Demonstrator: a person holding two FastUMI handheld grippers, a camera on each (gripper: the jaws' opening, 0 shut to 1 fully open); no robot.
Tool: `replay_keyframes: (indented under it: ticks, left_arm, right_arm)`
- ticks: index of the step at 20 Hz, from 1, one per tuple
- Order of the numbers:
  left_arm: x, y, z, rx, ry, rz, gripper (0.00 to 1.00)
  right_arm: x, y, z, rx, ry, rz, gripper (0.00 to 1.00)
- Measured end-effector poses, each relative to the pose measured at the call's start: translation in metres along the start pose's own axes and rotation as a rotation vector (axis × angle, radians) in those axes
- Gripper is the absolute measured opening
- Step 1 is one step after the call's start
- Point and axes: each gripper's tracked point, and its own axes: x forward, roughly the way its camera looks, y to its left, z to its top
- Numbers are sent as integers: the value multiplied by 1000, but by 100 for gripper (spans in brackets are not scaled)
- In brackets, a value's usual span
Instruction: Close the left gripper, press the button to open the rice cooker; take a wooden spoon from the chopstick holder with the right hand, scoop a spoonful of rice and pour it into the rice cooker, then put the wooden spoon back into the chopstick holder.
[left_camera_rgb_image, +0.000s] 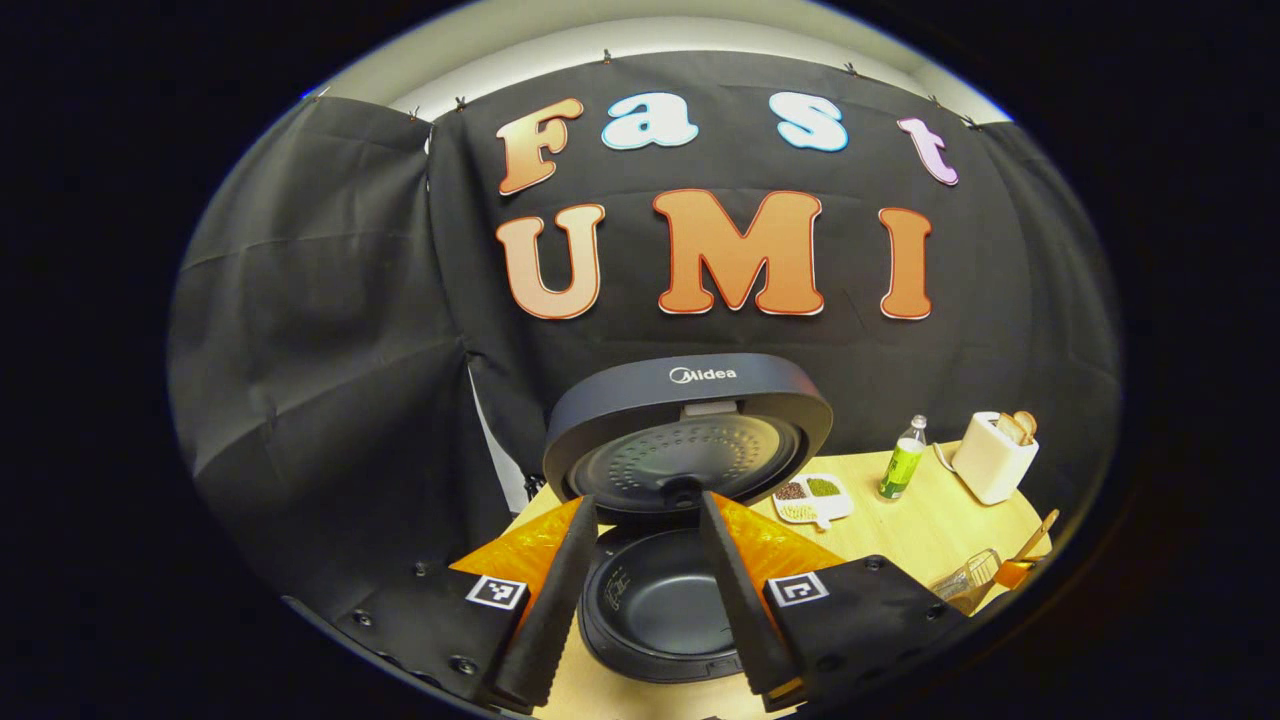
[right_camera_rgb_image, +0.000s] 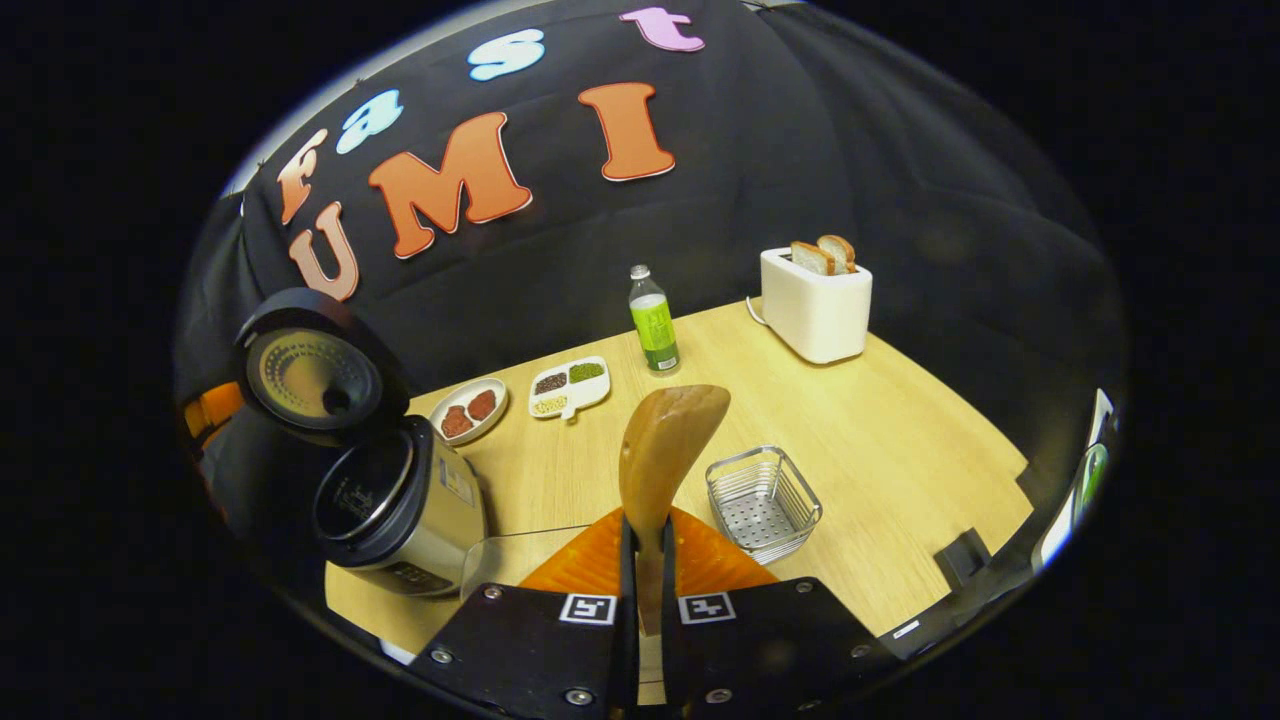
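Observation:
The rice cooker (left_camera_rgb_image: 660, 610) stands with its lid (left_camera_rgb_image: 690, 420) swung up, and its dark inner pot shows directly below my left gripper (left_camera_rgb_image: 648, 505). That gripper is open, one finger to each side of the pot, holding nothing. In the right gripper view the cooker (right_camera_rgb_image: 400, 510) is at the left of the table. My right gripper (right_camera_rgb_image: 648, 530) is shut on the handle of the wooden spoon (right_camera_rgb_image: 665, 440), whose bowl points up and away over the table. I cannot tell whether the spoon carries rice. The metal wire holder (right_camera_rgb_image: 765, 500) sits just right of the spoon.
A clear container (right_camera_rgb_image: 510, 560) lies between the cooker and my right gripper. Farther back are a white toaster (right_camera_rgb_image: 815, 300) with bread, a green bottle (right_camera_rgb_image: 653, 325), a divided dish (right_camera_rgb_image: 570, 385) and a small plate (right_camera_rgb_image: 468, 410). The wooden table (right_camera_rgb_image: 900, 430) ends close at the right.

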Motion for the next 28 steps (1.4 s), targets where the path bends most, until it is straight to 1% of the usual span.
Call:
replay_keyframes:
  ticks: [3,6,9,13,14,15,16,17,20,22,25,28]
  left_arm:
    - [-1,8,-9,6,15,6,68]
    - [-2,15,-14,12,33,13,68]
    - [-3,22,-15,24,32,19,68]
    - [-1,26,-23,14,57,26,68]
    - [-1,27,-25,8,66,28,73]
    - [0,27,-29,3,76,29,68]
    - [1,26,-31,1,84,29,73]
    - [1,27,-32,1,89,30,68]
    - [5,30,-36,2,101,39,68]
    - [5,32,-35,1,101,43,68]
    - [6,35,-35,3,99,46,68]
    - [6,36,-36,-3,103,49,68]
  right_arm:
    - [4,2,-2,-72,-57,-47,8]
    - [12,4,-24,-157,-64,-100,8]
    - [8,2,-29,-162,-105,-129,9]
    - [9,2,-46,-124,-79,-115,9]
    - [10,5,-46,-130,-81,-109,9]
    - [9,5,-47,-148,-76,-108,9]
    - [8,9,-48,-148,-80,-101,9]
    - [7,13,-49,-148,-77,-97,8]
    - [7,21,-65,-128,-40,-72,9]
    - [6,22,-63,-121,-47,-73,9]
    - [8,26,-67,-77,-11,-72,9]
    - [9,32,-65,-83,8,-66,9]
